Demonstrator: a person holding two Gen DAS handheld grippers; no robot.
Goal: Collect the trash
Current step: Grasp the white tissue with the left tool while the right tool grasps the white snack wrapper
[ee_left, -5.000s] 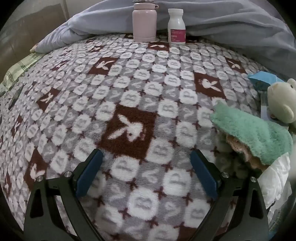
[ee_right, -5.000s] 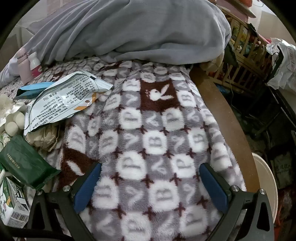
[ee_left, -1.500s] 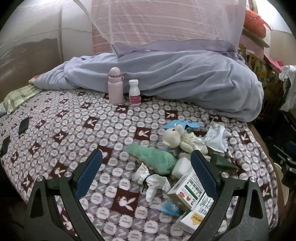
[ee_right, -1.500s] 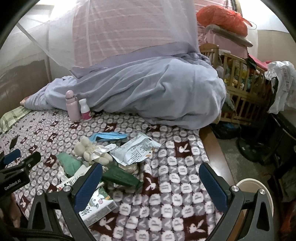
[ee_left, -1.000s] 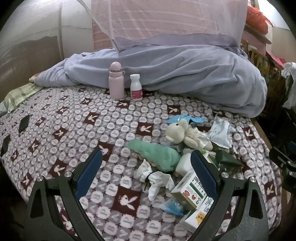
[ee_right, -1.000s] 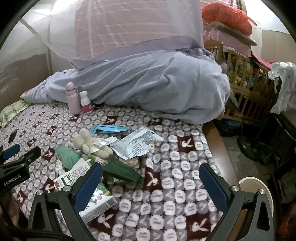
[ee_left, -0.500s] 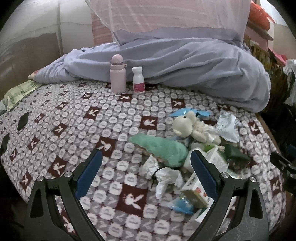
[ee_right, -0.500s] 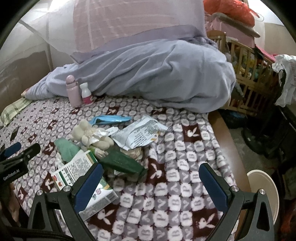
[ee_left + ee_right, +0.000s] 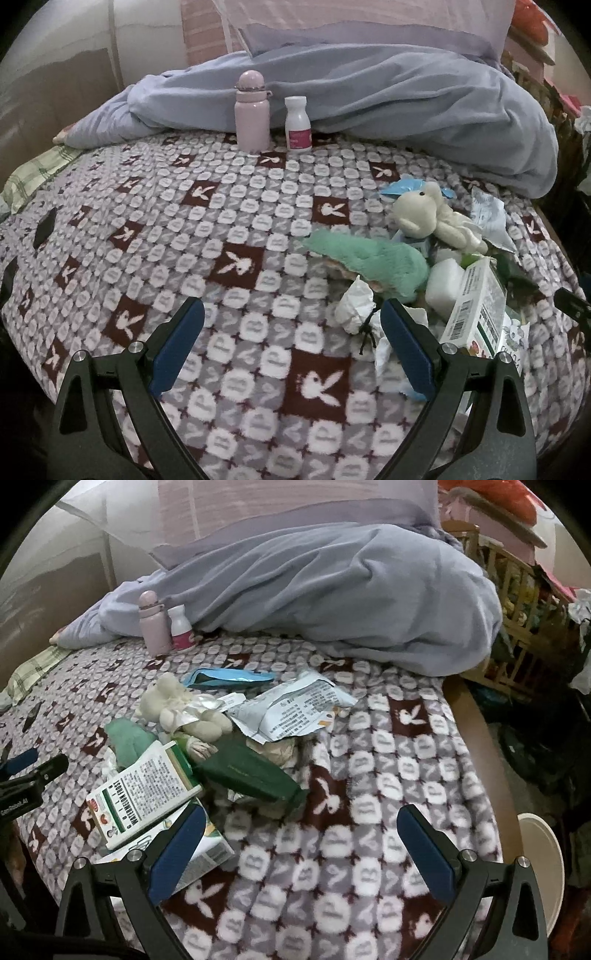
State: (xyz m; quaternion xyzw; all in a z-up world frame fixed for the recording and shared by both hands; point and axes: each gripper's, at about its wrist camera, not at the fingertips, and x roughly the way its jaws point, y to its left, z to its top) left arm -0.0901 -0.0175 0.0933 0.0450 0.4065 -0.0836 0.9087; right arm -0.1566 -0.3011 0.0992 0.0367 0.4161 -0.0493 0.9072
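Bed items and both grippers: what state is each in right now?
Left gripper: open, empty.
Right gripper: open, empty.
Pink bottle: upright, capped.
White bottle: upright, capped.
Silver wrapper: torn open, flat.
Tissue: crumpled.
Green pack: lying down.

Left tongs (image 9: 291, 349) spread wide, empty, above blanket (image 9: 236, 229); crumpled tissue (image 9: 356, 304) just beside right finger.

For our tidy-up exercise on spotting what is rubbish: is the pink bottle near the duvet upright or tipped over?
Upright. The pink bottle stands on its base on the patterned blanket, domed cap uppermost, beside the small white bottle.
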